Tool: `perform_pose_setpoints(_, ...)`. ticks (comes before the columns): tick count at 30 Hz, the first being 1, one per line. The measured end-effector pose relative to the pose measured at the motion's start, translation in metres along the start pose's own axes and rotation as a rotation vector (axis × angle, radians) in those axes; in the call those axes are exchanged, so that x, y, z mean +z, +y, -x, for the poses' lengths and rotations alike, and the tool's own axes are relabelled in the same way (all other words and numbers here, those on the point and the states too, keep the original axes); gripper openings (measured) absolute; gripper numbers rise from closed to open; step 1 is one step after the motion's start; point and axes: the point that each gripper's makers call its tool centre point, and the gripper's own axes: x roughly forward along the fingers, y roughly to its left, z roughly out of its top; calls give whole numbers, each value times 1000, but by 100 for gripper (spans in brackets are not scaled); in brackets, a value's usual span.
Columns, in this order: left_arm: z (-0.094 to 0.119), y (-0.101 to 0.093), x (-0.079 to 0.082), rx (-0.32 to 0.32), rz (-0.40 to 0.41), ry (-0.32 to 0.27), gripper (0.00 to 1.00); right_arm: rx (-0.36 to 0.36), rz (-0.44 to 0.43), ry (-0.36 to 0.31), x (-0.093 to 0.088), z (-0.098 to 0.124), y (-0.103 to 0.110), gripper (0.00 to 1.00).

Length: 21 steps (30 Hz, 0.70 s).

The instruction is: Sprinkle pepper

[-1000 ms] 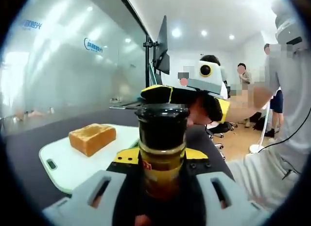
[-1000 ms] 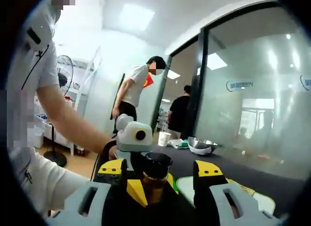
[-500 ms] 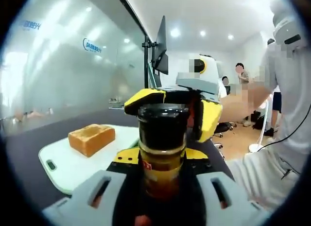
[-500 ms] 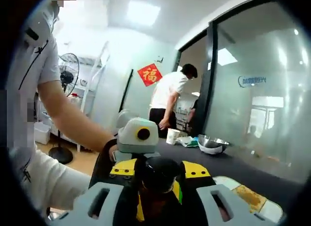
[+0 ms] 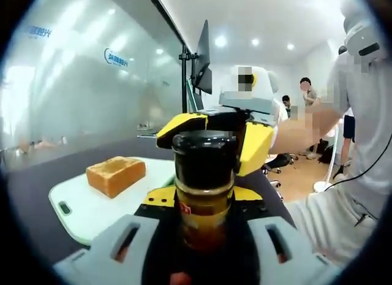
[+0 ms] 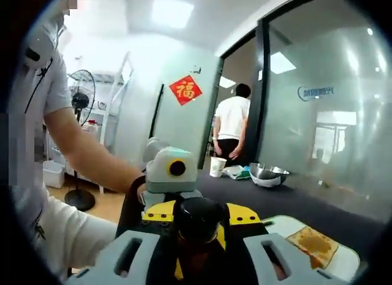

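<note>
An amber pepper bottle with a black cap stands upright between the jaws of my left gripper, which is shut on its body. My right gripper reaches in from the far side, its yellow jaws closed around the cap. In the right gripper view the same cap sits between the tips of my right gripper, with the left gripper just beyond it. A slice of toast lies on a white cutting board, also seen as the toast at lower right.
The board rests on a dark table beside a glass wall. A metal bowl and a paper cup stand at the table's far end, where a person stands. A monitor on a stand rises behind the board.
My right gripper has come down over the bottle and its jaws have narrowed from wide open onto the cap. The left gripper and bottle have stayed still.
</note>
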Motion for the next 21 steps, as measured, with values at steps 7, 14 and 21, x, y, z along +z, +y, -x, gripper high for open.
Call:
perform_pose_setpoints(7,0,0,0,1,3,0,21,4,-26,18,0,-1,0,23)
perform_pose_setpoints(14,-1,-1,0,2,1,1,21,8,-54,32,-3,0,-2,23)
perform_pose_setpoints(21,0,-1,0,5,0,2,21,14,-89,46,-2,-2,0,23)
